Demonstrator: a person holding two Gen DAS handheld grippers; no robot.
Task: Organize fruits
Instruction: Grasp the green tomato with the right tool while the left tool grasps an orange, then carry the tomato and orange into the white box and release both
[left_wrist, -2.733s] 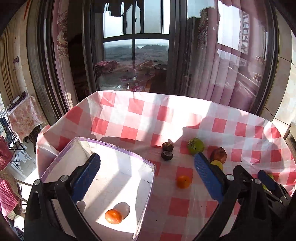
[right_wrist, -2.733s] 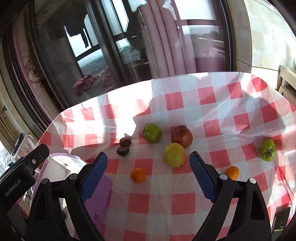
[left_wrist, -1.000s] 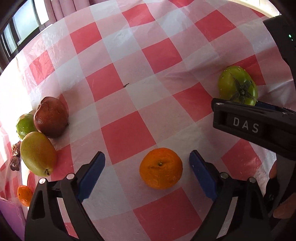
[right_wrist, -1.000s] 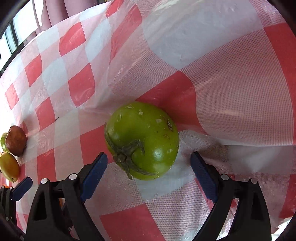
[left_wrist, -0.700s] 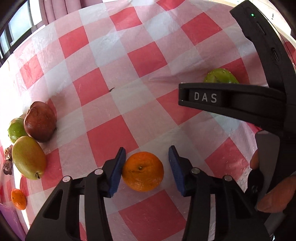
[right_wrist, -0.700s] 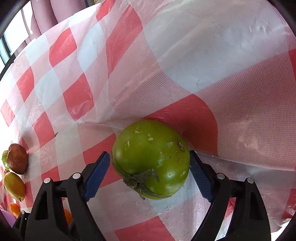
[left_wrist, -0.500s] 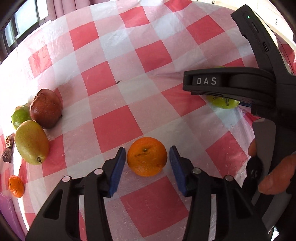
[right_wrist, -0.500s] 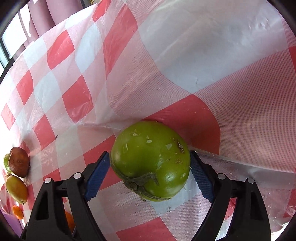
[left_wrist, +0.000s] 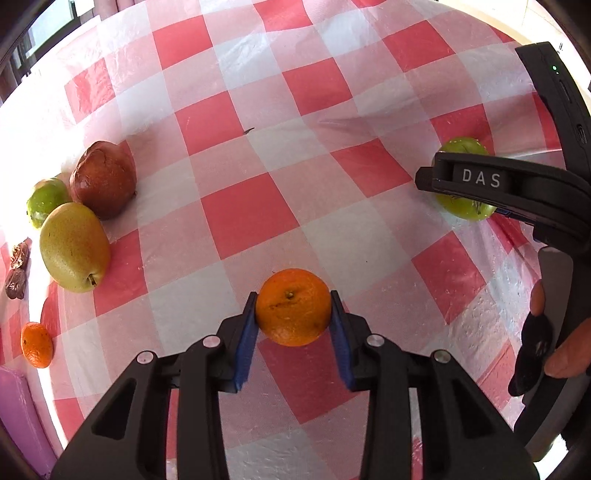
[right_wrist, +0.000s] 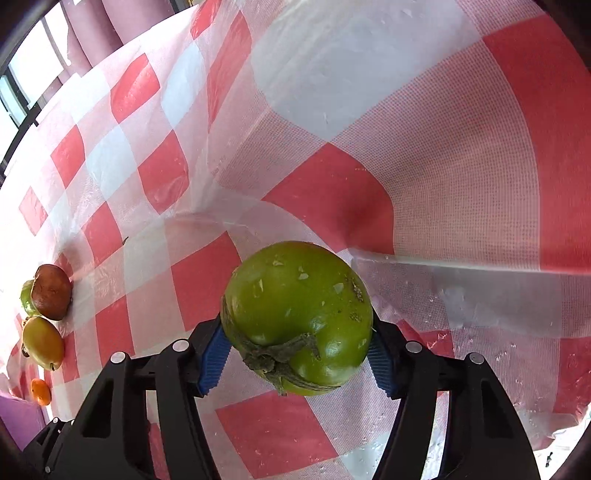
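Note:
My left gripper (left_wrist: 293, 312) is shut on an orange tangerine (left_wrist: 293, 306) held between its blue pads just over the red-and-white checked tablecloth (left_wrist: 251, 206). My right gripper (right_wrist: 297, 345) is shut on a green persimmon (right_wrist: 299, 314); the same fruit shows behind the right gripper's black body in the left wrist view (left_wrist: 463, 206). At the far left lie a yellow pear (left_wrist: 74, 247), a brown-red fruit (left_wrist: 103, 179), a second green fruit (left_wrist: 46, 201), two dark small fruits (left_wrist: 16, 273) and a second tangerine (left_wrist: 36, 345).
A corner of the purple-rimmed box (left_wrist: 18, 406) shows at the lower left, also in the right wrist view (right_wrist: 20, 417). The person's fingers (left_wrist: 565, 354) hold the right gripper's handle at the right edge. A fold in the cloth (right_wrist: 461, 266) runs beside the persimmon.
Both grippers moved from the box side to the right part of the table. The left jaws closed on the tangerine and the right jaws closed on the green persimmon.

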